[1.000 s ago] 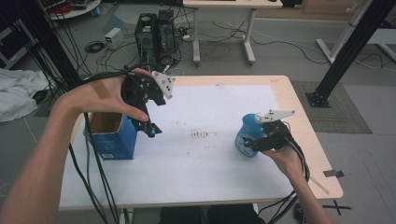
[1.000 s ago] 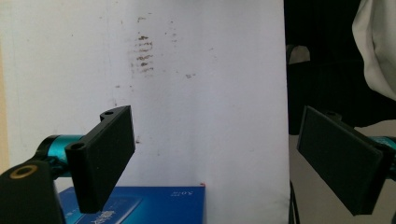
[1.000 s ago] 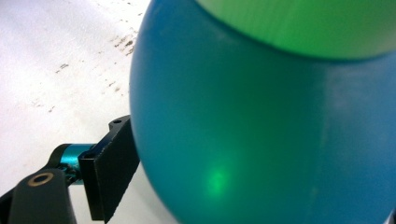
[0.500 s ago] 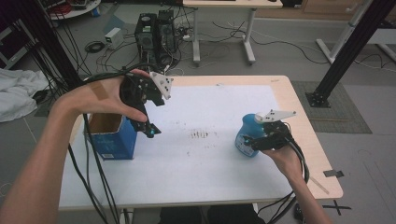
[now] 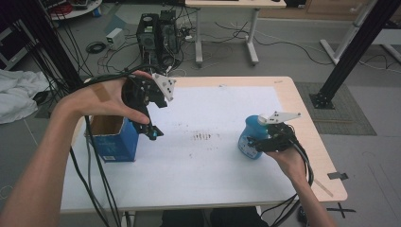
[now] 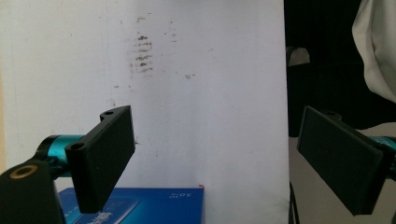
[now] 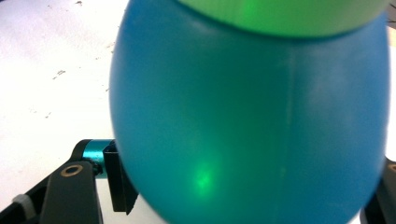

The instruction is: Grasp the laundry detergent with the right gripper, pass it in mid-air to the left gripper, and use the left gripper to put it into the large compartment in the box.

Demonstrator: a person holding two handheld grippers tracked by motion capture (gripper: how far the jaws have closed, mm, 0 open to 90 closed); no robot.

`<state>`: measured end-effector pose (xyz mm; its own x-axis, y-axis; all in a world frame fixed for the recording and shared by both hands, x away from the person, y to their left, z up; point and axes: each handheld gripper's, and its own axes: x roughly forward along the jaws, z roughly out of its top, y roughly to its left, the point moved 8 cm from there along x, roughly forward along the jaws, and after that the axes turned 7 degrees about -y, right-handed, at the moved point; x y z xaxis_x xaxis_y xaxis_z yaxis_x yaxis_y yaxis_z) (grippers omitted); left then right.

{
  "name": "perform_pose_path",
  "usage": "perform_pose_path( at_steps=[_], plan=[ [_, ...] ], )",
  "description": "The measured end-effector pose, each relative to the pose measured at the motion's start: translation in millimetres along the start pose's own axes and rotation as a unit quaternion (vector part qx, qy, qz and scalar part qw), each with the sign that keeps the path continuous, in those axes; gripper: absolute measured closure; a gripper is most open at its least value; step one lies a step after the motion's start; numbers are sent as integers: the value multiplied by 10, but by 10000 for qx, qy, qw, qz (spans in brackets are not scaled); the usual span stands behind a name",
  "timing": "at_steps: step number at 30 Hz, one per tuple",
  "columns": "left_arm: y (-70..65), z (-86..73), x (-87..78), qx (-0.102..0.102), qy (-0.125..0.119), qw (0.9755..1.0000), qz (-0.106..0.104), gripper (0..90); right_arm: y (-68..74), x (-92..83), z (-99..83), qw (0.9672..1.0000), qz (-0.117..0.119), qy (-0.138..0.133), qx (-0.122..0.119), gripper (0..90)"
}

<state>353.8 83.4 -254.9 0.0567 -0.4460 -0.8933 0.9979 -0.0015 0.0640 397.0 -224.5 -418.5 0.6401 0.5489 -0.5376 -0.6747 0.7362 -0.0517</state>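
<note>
I am closing my right gripper (image 5: 257,142) squarely around the blue bottle (image 5: 249,137), jaws just narrowing onto its belly, while my left gripper (image 5: 152,132) is hanging open, empty.

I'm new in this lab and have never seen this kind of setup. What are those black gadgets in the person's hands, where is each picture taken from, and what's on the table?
There is no robot here: a person holds a hand-operated gripper in each hand. The high view looks down on the table from above the person. The other two pictures come from cameras riding on each gripper, looking along its two black fingers.

The left gripper hovers beside an open blue cardboard box; its fingers stand wide apart with nothing between them. The right gripper has a round blue bottle with a green top between its fingers, which have just been closing on it. The left finger's pad looks to be against the bottle's side; the other is hidden at the edge.

A few dark smudges mark the white tabletop.
</note>
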Motion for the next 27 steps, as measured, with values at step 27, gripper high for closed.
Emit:
perform_pose_path(
  at_steps=[27],
  plan=[
    [5,-18,18,-12,-32,10000,21,114,25,7,-10,9998,123,-145,68,441]
  ],
)
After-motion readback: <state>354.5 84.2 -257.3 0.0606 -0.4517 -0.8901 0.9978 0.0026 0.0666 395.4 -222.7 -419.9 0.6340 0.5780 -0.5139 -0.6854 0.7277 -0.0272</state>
